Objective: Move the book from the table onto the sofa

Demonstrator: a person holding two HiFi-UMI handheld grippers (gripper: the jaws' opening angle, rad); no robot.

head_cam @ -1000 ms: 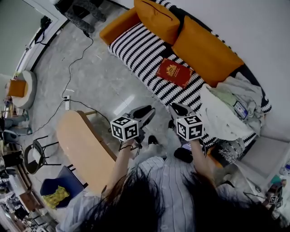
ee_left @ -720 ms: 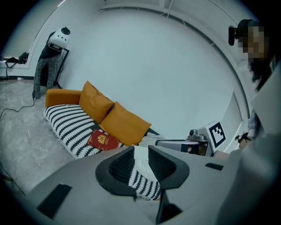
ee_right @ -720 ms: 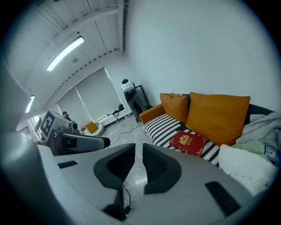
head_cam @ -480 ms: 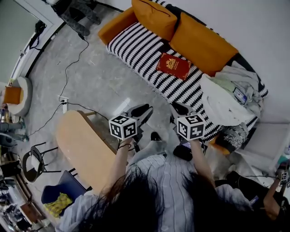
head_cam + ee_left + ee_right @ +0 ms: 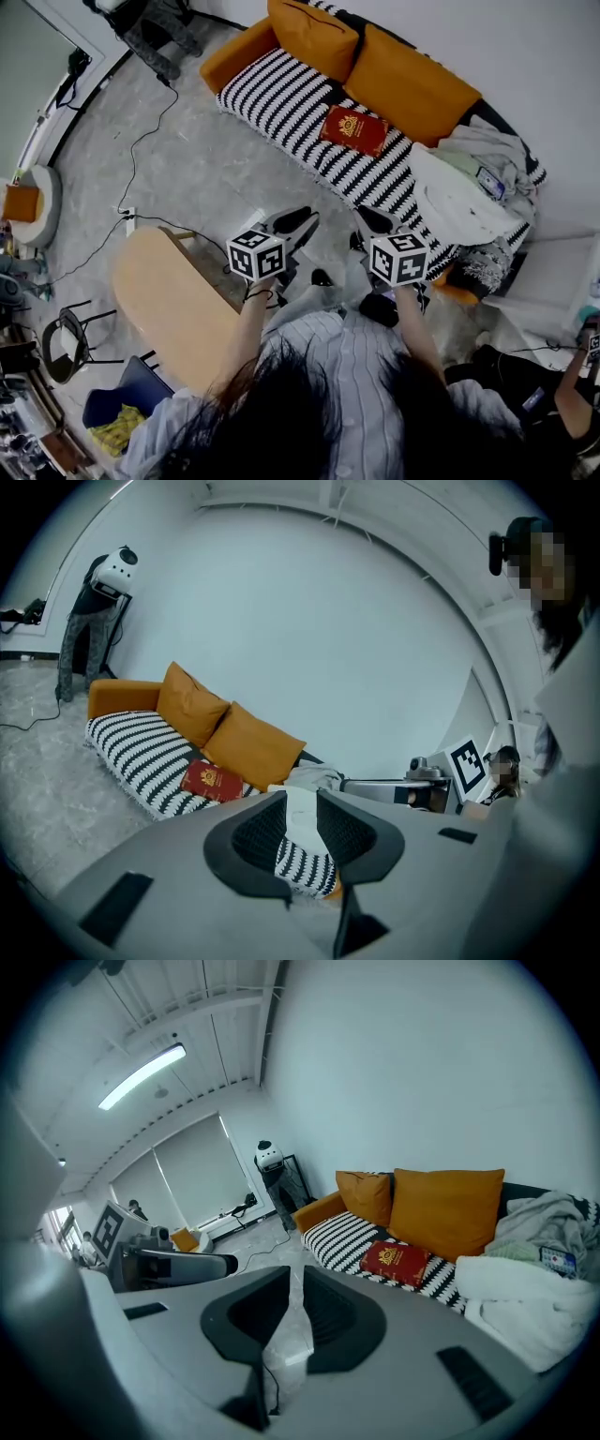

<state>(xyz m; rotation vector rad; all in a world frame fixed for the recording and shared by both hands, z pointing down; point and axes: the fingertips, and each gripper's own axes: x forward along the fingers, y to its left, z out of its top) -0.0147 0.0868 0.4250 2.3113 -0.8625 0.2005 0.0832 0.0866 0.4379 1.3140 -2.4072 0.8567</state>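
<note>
The red book (image 5: 353, 130) lies flat on the striped sofa seat (image 5: 281, 94), just in front of the orange cushions (image 5: 408, 89). It also shows in the left gripper view as the book (image 5: 212, 781) and in the right gripper view as the book (image 5: 398, 1262). My left gripper (image 5: 291, 223) hangs over the floor short of the sofa, open and empty. My right gripper (image 5: 375, 225) is beside it near the sofa's front edge. Its jaws have just been closing to a narrow gap with nothing between them. Both grippers (image 5: 302, 799) (image 5: 296, 1274) point toward the sofa.
A pile of white clothes (image 5: 459, 197) covers the sofa's right end. A wooden table (image 5: 169, 305) stands at my left, with a black chair (image 5: 70, 333) beyond it. A cable (image 5: 141, 141) runs across the grey floor. Another person (image 5: 553, 394) crouches at the lower right.
Both grippers have drawn back slightly from the sofa while the book stays on the seat. A person has come into view at the lower right.
</note>
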